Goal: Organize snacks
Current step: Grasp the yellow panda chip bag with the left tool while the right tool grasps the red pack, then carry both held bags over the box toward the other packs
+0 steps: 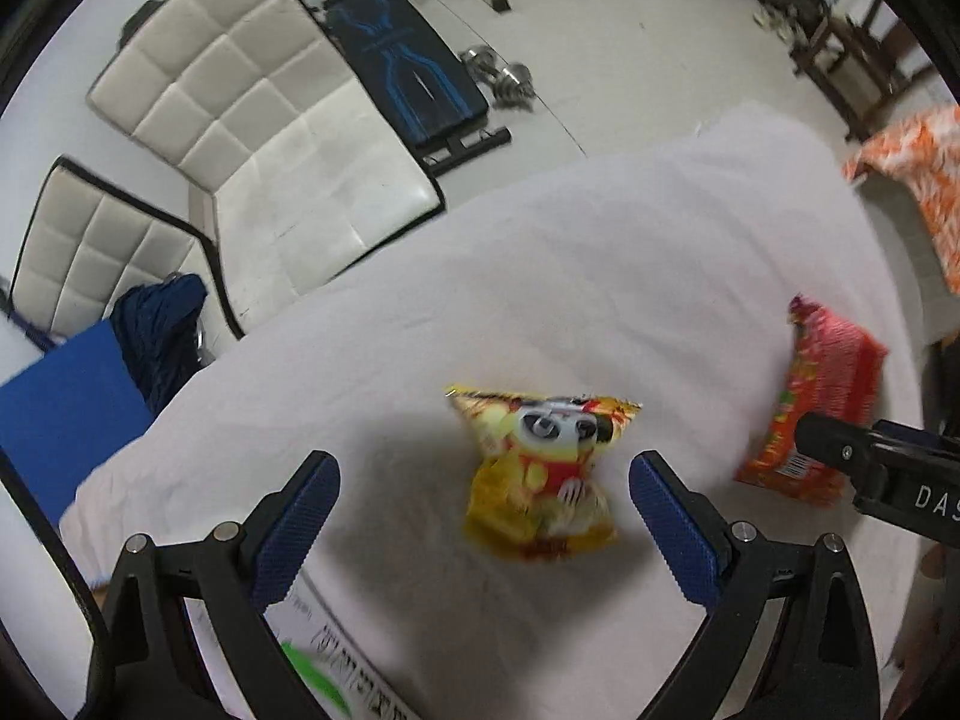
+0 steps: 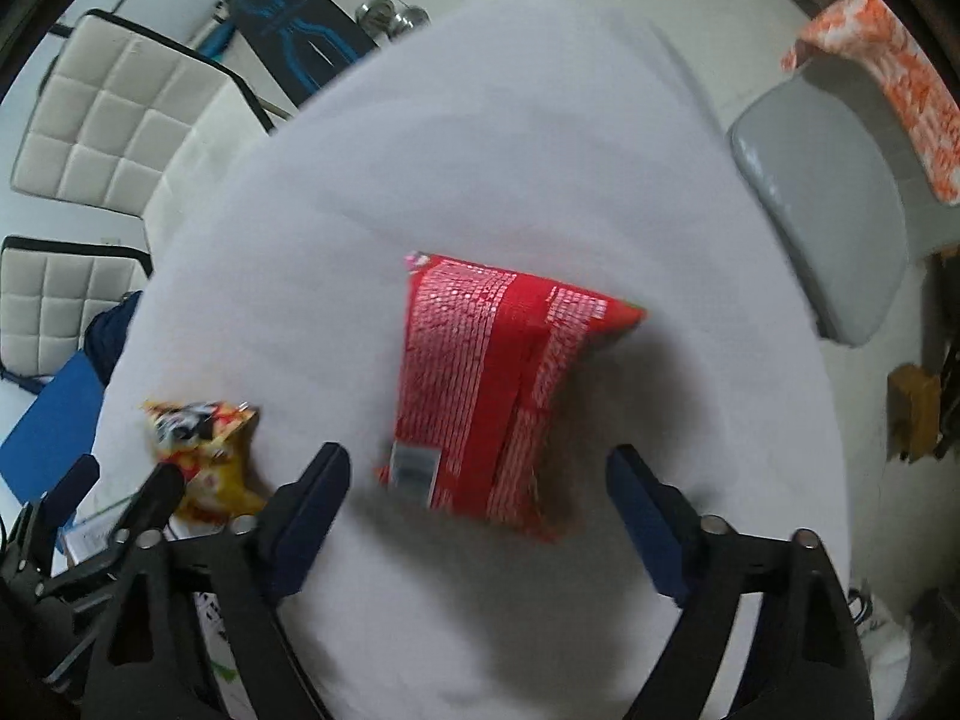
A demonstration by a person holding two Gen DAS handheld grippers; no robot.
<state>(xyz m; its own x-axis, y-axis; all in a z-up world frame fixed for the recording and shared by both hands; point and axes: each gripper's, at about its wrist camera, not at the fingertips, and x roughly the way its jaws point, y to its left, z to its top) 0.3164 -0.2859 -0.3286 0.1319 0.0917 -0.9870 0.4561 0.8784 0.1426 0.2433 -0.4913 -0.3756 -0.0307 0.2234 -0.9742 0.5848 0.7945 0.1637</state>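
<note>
A small yellow snack bag with a panda face (image 1: 543, 468) lies on the white tablecloth (image 1: 540, 276). My left gripper (image 1: 485, 477) is open, its blue pads either side of the bag's near part without touching. A larger red snack bag (image 2: 492, 384) lies back side up in the right wrist view. My right gripper (image 2: 480, 471) is open, with the red bag's near end between its fingers. The red bag (image 1: 822, 402) also shows at the right of the left wrist view, the yellow bag (image 2: 201, 456) at the left of the right wrist view.
A white box with print and a green mark (image 1: 324, 672) sits at the table's near edge. White quilted chairs (image 1: 270, 120) and a blue panel (image 1: 66, 420) stand to the left, a grey chair (image 2: 828, 204) with orange cloth (image 2: 900, 78) to the right. Dumbbells (image 1: 504, 78) lie on the floor.
</note>
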